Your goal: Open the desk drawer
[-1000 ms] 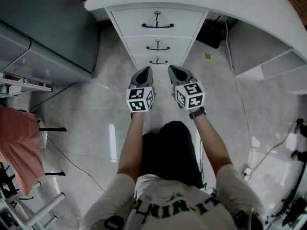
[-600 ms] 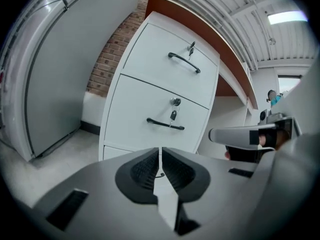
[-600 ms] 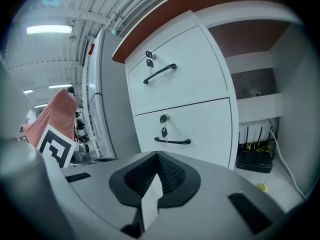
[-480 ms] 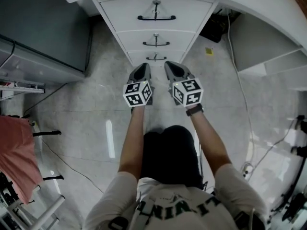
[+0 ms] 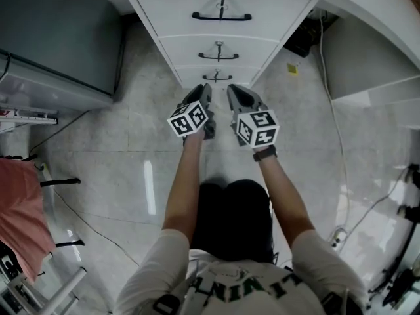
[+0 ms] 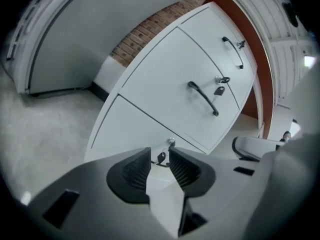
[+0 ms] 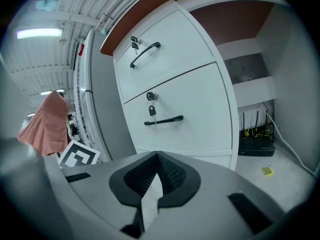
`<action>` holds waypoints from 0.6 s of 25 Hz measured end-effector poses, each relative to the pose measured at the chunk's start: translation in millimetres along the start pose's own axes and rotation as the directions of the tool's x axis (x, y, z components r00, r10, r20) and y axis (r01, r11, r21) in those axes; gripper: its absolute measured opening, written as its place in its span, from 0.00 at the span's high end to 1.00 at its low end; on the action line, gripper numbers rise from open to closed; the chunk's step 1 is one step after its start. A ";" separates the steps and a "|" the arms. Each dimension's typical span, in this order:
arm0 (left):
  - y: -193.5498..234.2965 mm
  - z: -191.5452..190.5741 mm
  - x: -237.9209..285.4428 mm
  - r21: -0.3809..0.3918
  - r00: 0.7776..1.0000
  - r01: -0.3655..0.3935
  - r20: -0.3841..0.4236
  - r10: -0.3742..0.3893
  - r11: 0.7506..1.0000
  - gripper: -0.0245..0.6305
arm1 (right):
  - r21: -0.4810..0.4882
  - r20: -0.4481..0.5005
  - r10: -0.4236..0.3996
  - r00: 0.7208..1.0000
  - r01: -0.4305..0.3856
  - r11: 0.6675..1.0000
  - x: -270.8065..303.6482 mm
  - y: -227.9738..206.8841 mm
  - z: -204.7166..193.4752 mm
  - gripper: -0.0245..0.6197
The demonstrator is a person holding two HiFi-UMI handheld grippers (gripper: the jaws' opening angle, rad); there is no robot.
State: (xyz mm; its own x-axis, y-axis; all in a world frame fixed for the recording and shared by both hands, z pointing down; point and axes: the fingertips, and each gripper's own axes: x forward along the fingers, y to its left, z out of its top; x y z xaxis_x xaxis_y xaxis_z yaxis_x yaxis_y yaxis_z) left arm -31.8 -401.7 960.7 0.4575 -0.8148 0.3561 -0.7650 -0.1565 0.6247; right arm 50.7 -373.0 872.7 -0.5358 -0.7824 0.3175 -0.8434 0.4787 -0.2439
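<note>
Under the desk [image 5: 367,5], before its bottom drawer [image 5: 241,74], the left gripper [image 5: 205,92], jaws just opening and empty, frames the drawer's key [image 6: 161,157], unseen from overhead; the right gripper [image 7: 157,160] is clenched, empty.

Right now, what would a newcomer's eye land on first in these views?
The white three-drawer pedestal under the curved desk, top centre in the head view, each drawer with a black handle and a key hanging in its lock. Just below it are two grippers side by side: the left gripper, jaws just opening with nothing between them, faces the bottom drawer's lock; the right gripper is shut.
</note>
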 end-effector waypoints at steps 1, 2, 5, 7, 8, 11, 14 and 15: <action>5.4 -3.3 4.1 -0.034 1.000 0.002 -0.005 -0.002 0.999 0.81 | 0.001 -0.002 0.001 1.000 -0.001 1.000 1.5 -0.2 -2.6 0.96; 11.5 -6.5 7.7 -0.062 1.000 -0.001 -0.011 0.001 0.998 0.79 | 0.003 -0.004 0.003 1.000 -0.003 1.000 2.9 -0.5 -5.4 0.96; 17.6 -14.9 19.9 -0.115 1.000 0.007 -0.027 -0.010 0.993 0.76 | 0.003 -0.018 0.001 1.000 -0.001 1.000 4.6 -6.1 -12.7 0.96; 16.0 -20.1 29.9 -0.180 0.999 0.037 -0.032 -0.044 0.983 0.71 | 0.003 -0.025 -0.002 1.000 0.003 1.000 5.9 -11.5 -14.4 0.96; 17.1 -21.5 35.2 -0.232 0.998 0.055 -0.026 -0.063 0.971 0.69 | 0.007 -0.026 -0.005 1.000 0.006 1.000 7.5 -13.6 -14.6 0.96; 23.8 -20.5 48.0 -0.418 0.993 0.117 0.034 -0.114 0.901 0.67 | 0.021 -0.031 -0.017 0.999 0.017 1.000 12.5 -17.3 -16.2 0.96; 30.0 -25.2 58.5 -0.544 0.987 0.158 0.091 -0.129 0.824 0.67 | 0.030 -0.039 -0.018 0.999 0.020 0.999 13.5 -20.9 -21.1 0.96; 32.1 -27.1 62.0 -0.574 0.986 0.167 0.105 -0.130 0.802 0.67 | 0.033 -0.043 -0.020 0.999 0.021 0.999 13.9 -22.8 -22.5 0.96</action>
State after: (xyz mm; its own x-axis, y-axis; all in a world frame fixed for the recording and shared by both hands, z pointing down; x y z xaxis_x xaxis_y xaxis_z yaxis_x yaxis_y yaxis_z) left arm -15.6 -442.2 1021.7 0.5027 -0.8418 0.1965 -0.2768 0.0585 0.9591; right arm 61.6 -385.8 903.3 -0.5200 -0.7741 0.3610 -0.8530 0.4483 -0.2673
